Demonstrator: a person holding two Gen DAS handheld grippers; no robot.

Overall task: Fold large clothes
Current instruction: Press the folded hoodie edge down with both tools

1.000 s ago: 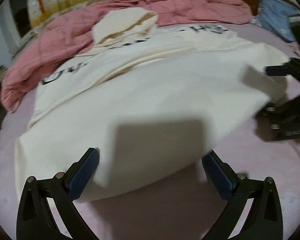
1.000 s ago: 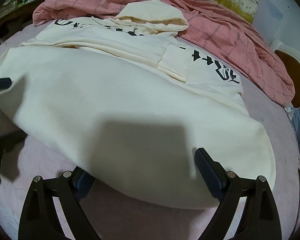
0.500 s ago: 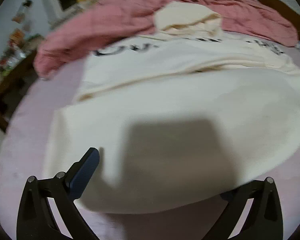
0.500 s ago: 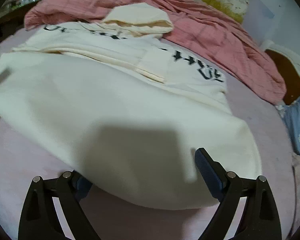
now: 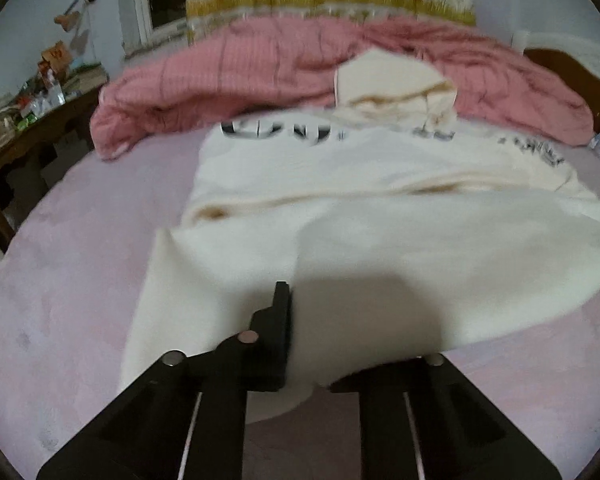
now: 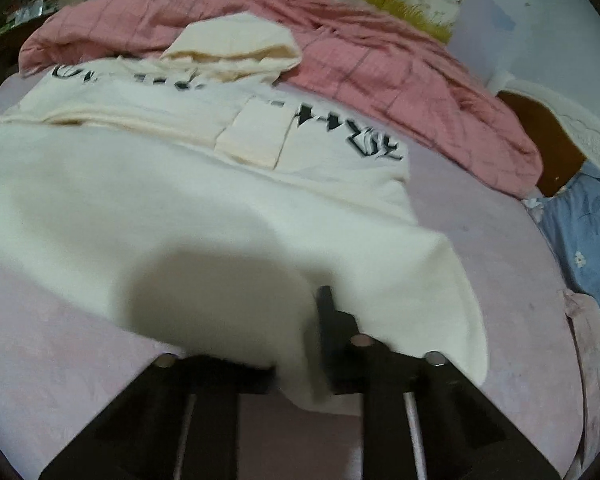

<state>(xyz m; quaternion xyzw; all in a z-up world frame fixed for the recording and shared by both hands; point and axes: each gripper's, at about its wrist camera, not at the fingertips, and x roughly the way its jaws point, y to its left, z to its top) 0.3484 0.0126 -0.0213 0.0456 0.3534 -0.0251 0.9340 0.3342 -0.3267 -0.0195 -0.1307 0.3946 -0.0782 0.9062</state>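
Left wrist view: a cream hoodie (image 5: 380,216) of soft, fleecy cloth is spread on the pale pink bed (image 5: 60,280), its hood (image 5: 392,84) lying against a rumpled pink checked quilt (image 5: 260,72) at the far side. Black lettering (image 5: 276,130) runs across it. The near hem is seen pinched by the left hand-held gripper (image 5: 296,344), whose jaws are closing narrow on the fabric. A cluttered wooden bench (image 5: 24,128) stands left of the quilt.

Right wrist view: the hoodie (image 6: 180,200) is laid with its long axis running away toward the hood (image 6: 236,46) — a folded sleeve cuff (image 6: 254,136) rests on top. The right hand-held gripper (image 6: 316,344) is closing on the hem's corner. Blue floral cloth (image 6: 584,232) lies right of the hoodie.
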